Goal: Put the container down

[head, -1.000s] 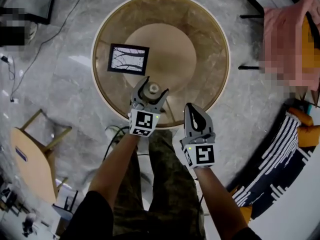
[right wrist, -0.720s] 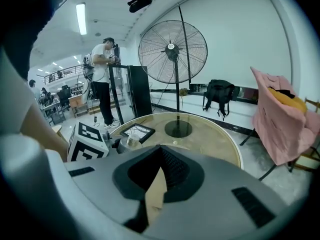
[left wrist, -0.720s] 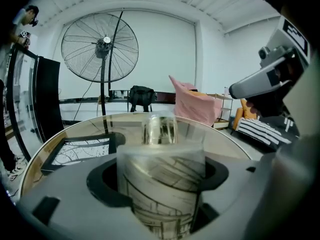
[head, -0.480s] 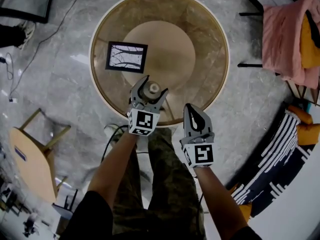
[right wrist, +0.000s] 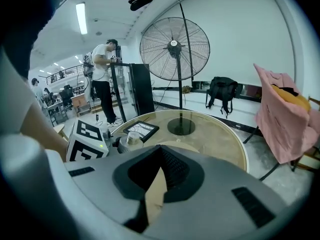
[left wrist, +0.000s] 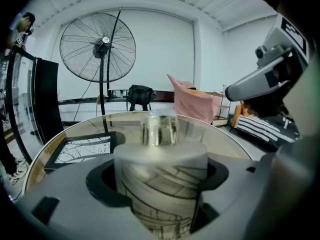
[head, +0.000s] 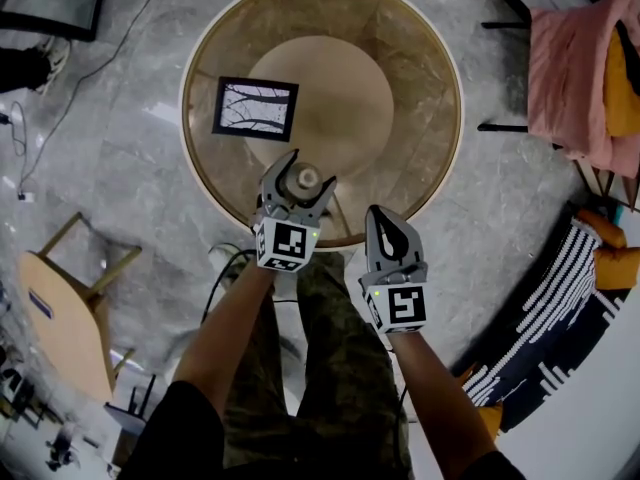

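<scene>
Left claw (head: 311,169) grips the small white, line-patterned cylindrical container with clear knob (left wrist: 160,184) at the near edge of the round glass worktop (head: 420,88). Base contact unclear. Right claw (head: 381,214) closed, empty. Next, likely: seat it flat, then release.

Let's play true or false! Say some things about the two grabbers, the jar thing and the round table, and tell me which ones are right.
1. The left gripper is shut on the container. True.
2. The right gripper is holding a cup. False: its jaws are together with nothing between them.
3. A picture frame lies flat on the round table. True.
4. The picture frame lies beside the right gripper. False: it is on the left part of the table, beyond the left gripper and apart from both grippers.
</scene>
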The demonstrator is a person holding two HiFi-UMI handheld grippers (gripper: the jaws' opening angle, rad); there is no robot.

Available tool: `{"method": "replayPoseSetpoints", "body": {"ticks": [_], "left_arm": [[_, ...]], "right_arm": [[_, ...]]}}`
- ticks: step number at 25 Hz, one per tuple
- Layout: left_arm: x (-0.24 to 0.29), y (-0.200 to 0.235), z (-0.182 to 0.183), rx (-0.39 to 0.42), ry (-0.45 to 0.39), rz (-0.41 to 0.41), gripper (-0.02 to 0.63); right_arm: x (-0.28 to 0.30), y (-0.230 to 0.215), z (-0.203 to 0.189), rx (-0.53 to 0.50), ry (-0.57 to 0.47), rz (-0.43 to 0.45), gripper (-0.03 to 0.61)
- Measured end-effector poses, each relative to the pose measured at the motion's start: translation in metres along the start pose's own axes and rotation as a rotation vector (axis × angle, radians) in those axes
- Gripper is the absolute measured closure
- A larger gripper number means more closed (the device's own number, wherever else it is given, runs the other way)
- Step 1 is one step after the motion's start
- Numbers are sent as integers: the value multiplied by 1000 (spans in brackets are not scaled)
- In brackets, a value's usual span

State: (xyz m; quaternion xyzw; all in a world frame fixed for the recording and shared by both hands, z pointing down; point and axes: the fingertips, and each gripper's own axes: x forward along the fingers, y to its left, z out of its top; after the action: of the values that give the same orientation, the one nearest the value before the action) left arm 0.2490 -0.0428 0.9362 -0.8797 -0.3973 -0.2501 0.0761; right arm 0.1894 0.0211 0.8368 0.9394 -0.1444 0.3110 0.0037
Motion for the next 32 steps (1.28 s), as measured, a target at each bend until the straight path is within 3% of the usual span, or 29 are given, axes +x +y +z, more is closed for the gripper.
{"method": "replayPoseSetpoints", "body": {"ticks": [19,24,32], "left_arm": [[-19,2,-25,38,72,29,264],[-24,2,-32,63,102,85,262],[-32,5,-38,19,126,116,262]], "right_arm": [[8,12,6,10,-21,33,557],[7,14,6,1,-26,42,557],[-5,19,2,1,-28,38,557]]}}
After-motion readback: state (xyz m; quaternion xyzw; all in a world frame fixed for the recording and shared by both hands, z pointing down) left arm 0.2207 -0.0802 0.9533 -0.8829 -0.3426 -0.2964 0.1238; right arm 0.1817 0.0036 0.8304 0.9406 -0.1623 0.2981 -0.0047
